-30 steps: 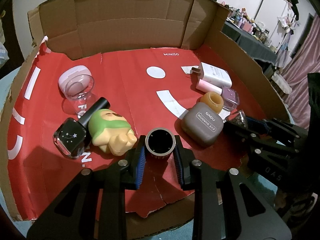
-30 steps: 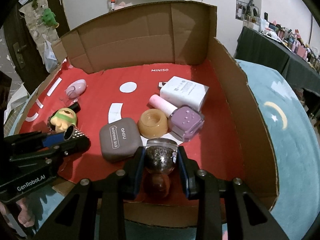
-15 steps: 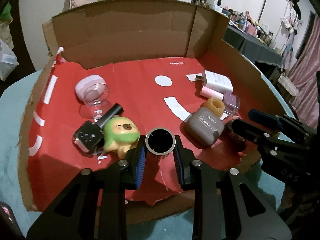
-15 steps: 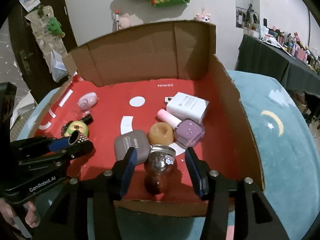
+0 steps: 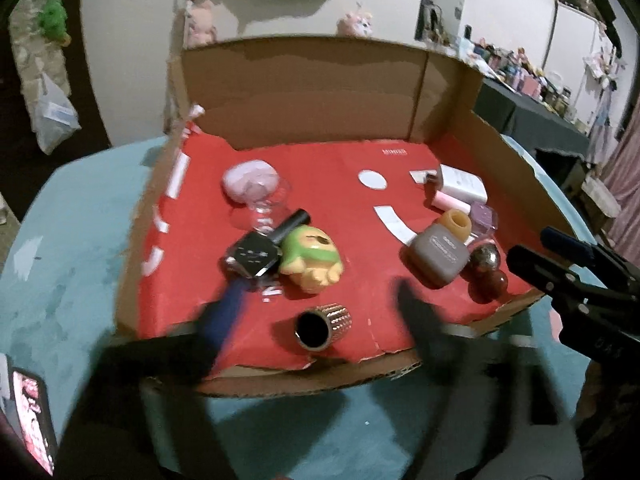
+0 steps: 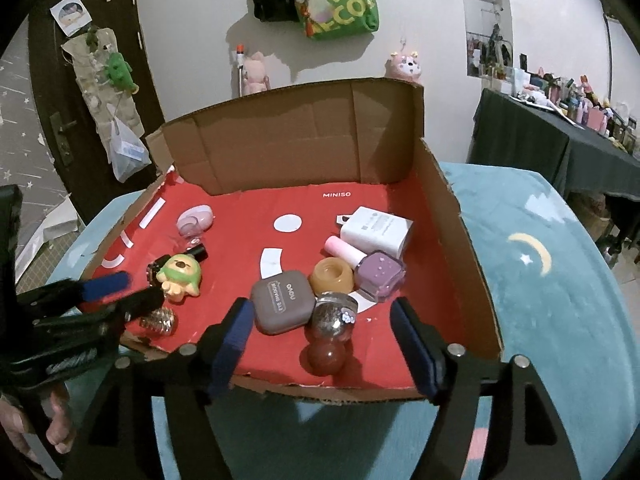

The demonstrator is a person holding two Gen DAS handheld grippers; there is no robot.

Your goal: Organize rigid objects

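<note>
Studded metal cap (image 5: 324,325) lies on its side just ahead of the wide-open left hand-held gripper (image 5: 316,320), near the cardboard tray's (image 5: 524,168) front edge, so backing straight out without nudging it seems wise.

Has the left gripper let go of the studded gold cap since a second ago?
Yes. The left gripper has opened and pulled back toward the box's near edge; the studded gold cap now lies free on the red liner.

Teal plush surface (image 6: 552,320) with moon print carries open cardboard tray (image 6: 452,216); phone (image 5: 30,420) lies at its 8 o'clock.
</note>
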